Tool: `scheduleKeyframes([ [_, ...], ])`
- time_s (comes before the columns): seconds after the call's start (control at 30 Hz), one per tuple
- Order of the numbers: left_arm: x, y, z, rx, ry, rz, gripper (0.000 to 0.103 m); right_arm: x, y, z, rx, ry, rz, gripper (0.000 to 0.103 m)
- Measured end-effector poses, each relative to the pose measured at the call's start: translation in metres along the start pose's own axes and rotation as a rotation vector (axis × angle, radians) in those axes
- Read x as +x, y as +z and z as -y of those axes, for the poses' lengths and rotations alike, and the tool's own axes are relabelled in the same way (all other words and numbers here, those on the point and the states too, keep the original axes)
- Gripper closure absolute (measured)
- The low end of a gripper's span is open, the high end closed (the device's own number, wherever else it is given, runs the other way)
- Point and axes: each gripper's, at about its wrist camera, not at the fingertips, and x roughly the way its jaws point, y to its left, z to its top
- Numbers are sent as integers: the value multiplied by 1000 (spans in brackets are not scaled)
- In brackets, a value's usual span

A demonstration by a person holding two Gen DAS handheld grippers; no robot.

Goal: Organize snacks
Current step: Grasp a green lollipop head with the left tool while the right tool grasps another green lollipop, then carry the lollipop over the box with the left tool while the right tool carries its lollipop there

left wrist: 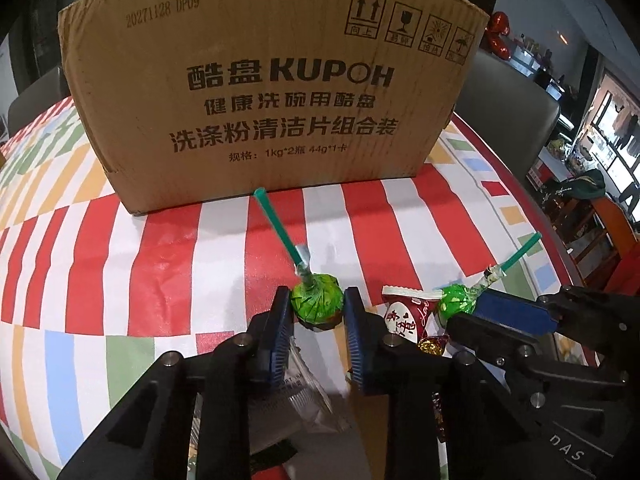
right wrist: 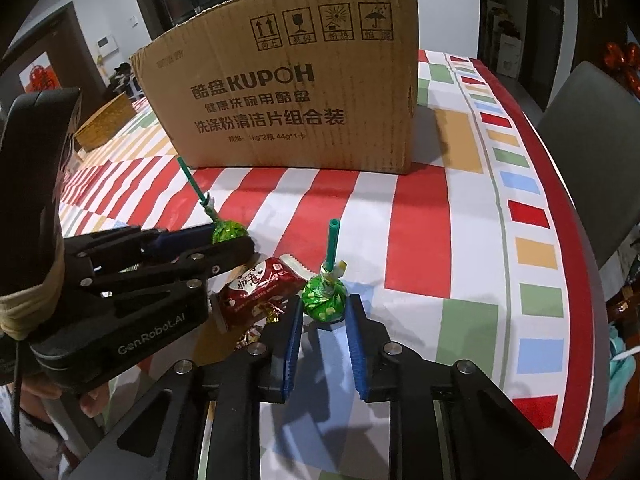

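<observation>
Lollipop sits on striped counter between my left gripper's blue pads, jaws spread, touching or near its sides; I cannot tell if pinched. Cardboard box behind.

Right view: second lollipop between my right gripper's spread pads, stick upright. Red candy packet just left.
</observation>
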Motion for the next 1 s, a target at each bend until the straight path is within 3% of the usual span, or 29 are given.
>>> scheduleKeyframes([
  [0.43,-45,-1,16,21,24,64,76,-24,4,-2,4,9,58,80],
  [1.0,-130,11,20,-23,63,212,76,-90,21,-18,-43,25,223,80],
])
